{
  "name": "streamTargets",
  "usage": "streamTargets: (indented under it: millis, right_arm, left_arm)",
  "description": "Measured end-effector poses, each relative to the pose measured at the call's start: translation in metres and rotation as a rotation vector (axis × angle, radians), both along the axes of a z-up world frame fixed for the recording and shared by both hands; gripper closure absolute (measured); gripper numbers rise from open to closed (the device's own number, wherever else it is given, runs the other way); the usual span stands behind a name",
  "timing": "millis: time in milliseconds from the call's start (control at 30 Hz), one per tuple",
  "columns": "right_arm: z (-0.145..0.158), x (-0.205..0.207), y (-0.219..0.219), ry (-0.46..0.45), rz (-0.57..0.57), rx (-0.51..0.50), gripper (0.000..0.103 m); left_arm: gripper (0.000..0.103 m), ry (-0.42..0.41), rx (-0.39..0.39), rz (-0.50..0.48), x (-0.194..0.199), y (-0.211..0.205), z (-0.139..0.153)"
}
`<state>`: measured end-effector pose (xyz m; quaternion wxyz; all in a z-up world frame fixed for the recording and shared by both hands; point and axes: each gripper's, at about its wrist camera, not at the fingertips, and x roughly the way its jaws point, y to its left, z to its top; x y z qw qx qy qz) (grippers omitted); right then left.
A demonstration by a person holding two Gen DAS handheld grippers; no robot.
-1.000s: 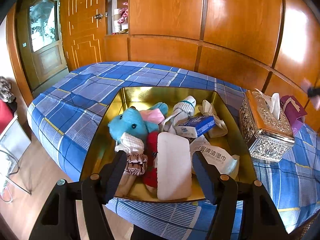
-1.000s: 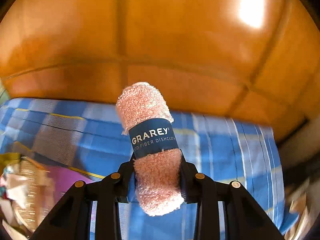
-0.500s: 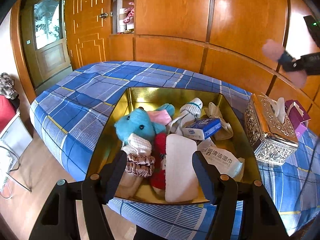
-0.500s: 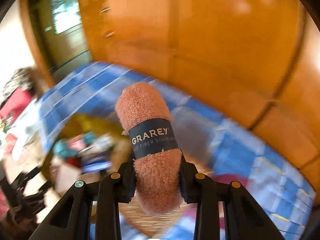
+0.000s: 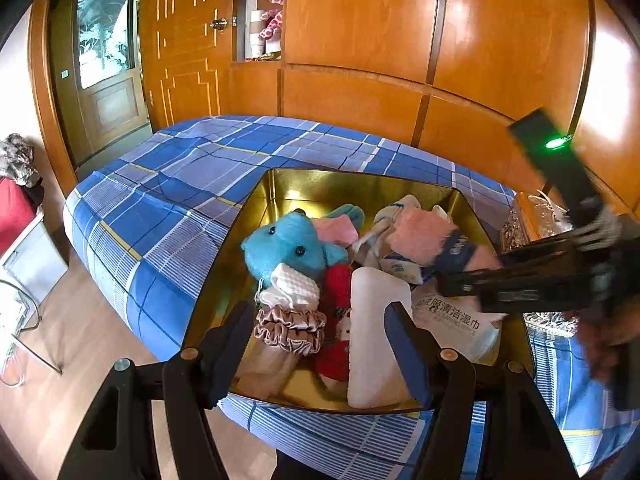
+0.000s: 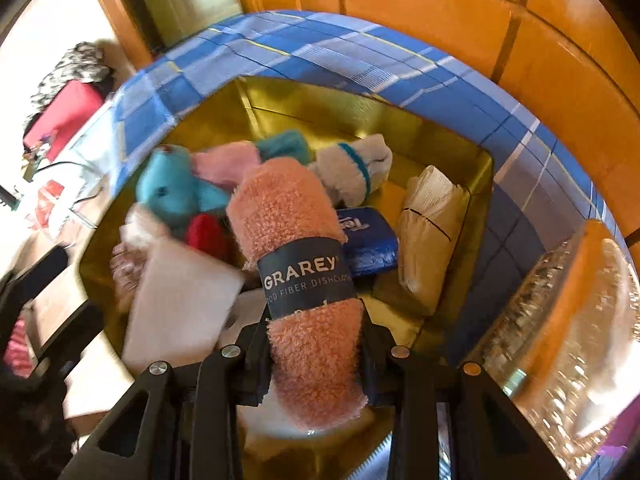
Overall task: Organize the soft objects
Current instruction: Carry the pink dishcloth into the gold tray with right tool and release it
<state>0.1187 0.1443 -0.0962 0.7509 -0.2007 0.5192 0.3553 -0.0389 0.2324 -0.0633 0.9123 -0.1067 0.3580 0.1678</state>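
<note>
R gripper [image 6: 316, 364] is clamped on a rolled pink dishcloth [image 6: 296, 240] w/ a dark band reading GRAREY; jaws narrow, pressing the roll's lower half from both sides. Roll sticks up toward 12 o'clock in the right wrist view, hanging over the gold tray [image 6: 404, 128]. In the left wrist view the same roll [image 5: 420, 236] enters from 3 o'clock, above the tray's contents, blurred.

L gripper [image 5: 320, 344] has jaws apart, roughly mid-width, nothing gripped; it hovers over the tray's near edge [image 5: 256, 208].

Tray sits on a bed w/ blue plaid cover [image 5: 192, 184]. Inside: blue plush toy [image 5: 288, 244] at 9 o'clock, white flat pad [image 5: 376, 336] near centre, ruffled scrunchie [image 5: 288, 328] just beside the pad, wet wipes pack [image 5: 456, 320] at 4 o'clock, blue tissue pack [image 6: 368, 240] and white sock w/ teal stripe [image 6: 352, 172] toward the far side. Ornate tissue box [image 6: 560, 320] stands on the bed just beside the tray at 3 o'clock.
</note>
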Motion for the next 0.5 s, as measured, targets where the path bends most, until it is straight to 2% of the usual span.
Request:
streamTargets:
  millis: [200,500]
  right_arm:
    - [-0.020,0.013,0.007,-0.004,-0.064,-0.023,0.070]
    - [-0.016,0.013,0.004,-0.055,-0.064,0.018,0.062]
  left_arm:
    - [0.035,0.007,0.001,0.012,0.001,0.002,-0.003]
    - [0.034,0.009,0.027,0.038,0.000,0.003,-0.002]
